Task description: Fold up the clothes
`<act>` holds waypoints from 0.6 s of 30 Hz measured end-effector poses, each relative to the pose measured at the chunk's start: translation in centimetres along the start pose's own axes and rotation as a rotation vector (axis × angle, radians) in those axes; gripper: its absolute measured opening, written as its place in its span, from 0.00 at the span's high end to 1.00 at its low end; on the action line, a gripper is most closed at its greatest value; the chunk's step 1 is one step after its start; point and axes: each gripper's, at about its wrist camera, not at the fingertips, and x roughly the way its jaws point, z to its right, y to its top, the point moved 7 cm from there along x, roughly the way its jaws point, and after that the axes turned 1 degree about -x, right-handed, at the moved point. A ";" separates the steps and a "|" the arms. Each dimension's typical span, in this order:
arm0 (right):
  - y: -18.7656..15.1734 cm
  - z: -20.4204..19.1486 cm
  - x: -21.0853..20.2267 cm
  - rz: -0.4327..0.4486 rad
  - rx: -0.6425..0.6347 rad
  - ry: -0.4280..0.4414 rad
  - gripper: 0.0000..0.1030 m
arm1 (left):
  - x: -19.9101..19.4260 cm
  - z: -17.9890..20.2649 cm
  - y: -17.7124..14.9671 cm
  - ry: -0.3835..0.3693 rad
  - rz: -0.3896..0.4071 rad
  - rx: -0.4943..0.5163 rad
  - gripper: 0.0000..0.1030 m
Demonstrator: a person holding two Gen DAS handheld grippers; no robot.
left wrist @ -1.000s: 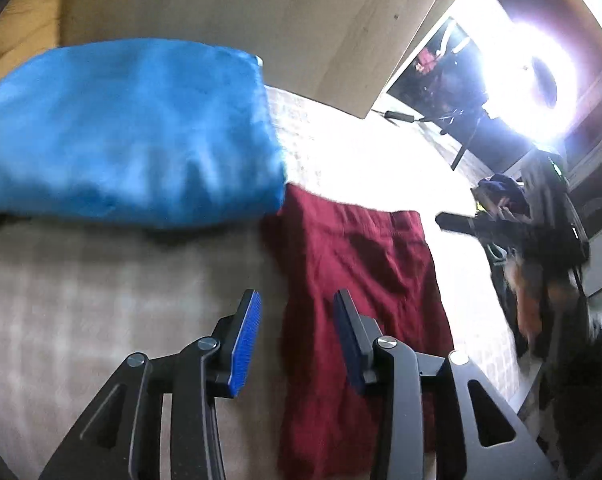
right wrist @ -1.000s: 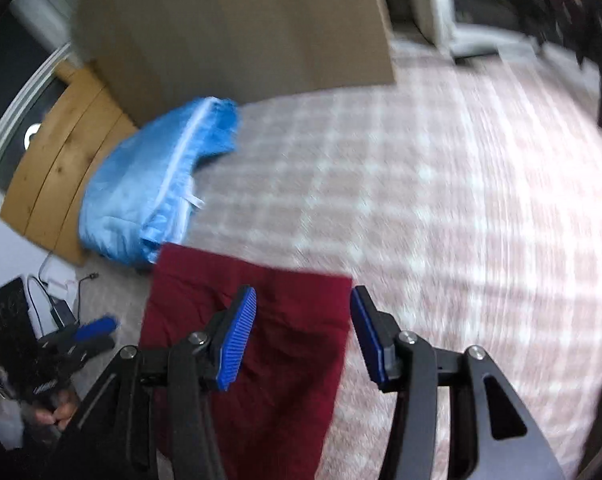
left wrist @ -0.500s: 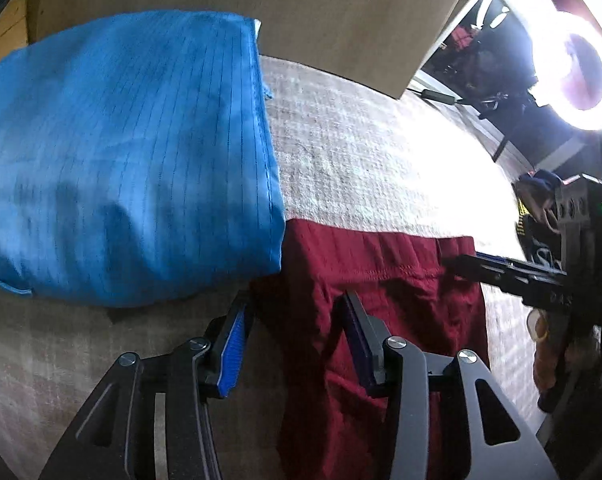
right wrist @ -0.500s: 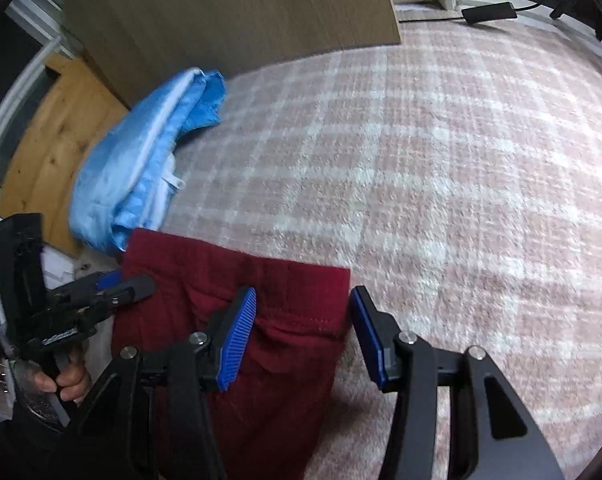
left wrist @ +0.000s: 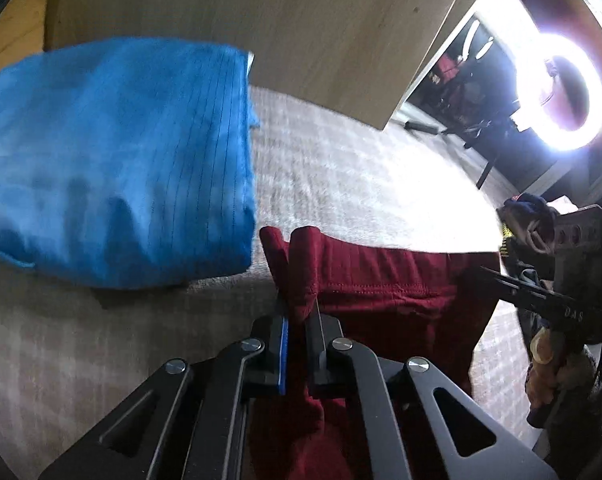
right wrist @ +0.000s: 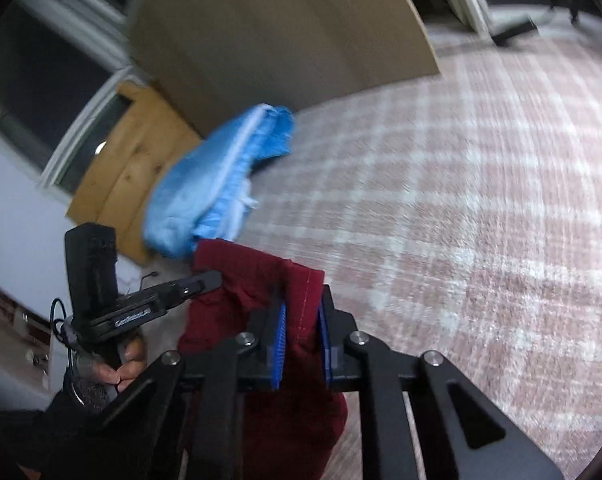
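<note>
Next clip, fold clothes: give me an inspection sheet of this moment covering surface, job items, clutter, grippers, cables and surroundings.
Surface: plaid bed cover, pale pink and white.
Job's things: dark red garment, pinched at two corners of its hemmed edge; folded blue garment lying beside it, against the wooden panel.
Clutter: nothing seen on the cover besides the two garments.
Grippers: left gripper shut on the red cloth; right gripper shut on it too.
Cables: thin dark cable by the left handle.
Surroundings: lit ring light, window, wooden board.
</note>
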 end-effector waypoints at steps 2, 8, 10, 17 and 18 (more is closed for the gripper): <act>-0.1 -1.3 -1.3 0.027 -0.049 0.010 0.88 | -1.1 0.5 0.1 0.018 0.034 0.023 0.95; 0.2 -2.1 -1.3 0.000 -0.149 0.023 0.89 | 0.4 0.2 0.4 0.108 -0.023 0.028 0.89; 0.3 -1.6 -1.0 -0.007 -0.156 0.007 0.89 | 1.6 -0.1 0.5 0.151 -0.051 0.034 0.79; 0.0 0.9 0.3 -0.074 -0.148 -0.047 0.89 | 4.0 0.5 0.6 0.185 -0.088 0.069 0.67; -0.1 1.2 0.5 -0.082 -0.148 -0.055 0.89 | 4.1 0.6 0.7 0.191 -0.084 0.071 0.67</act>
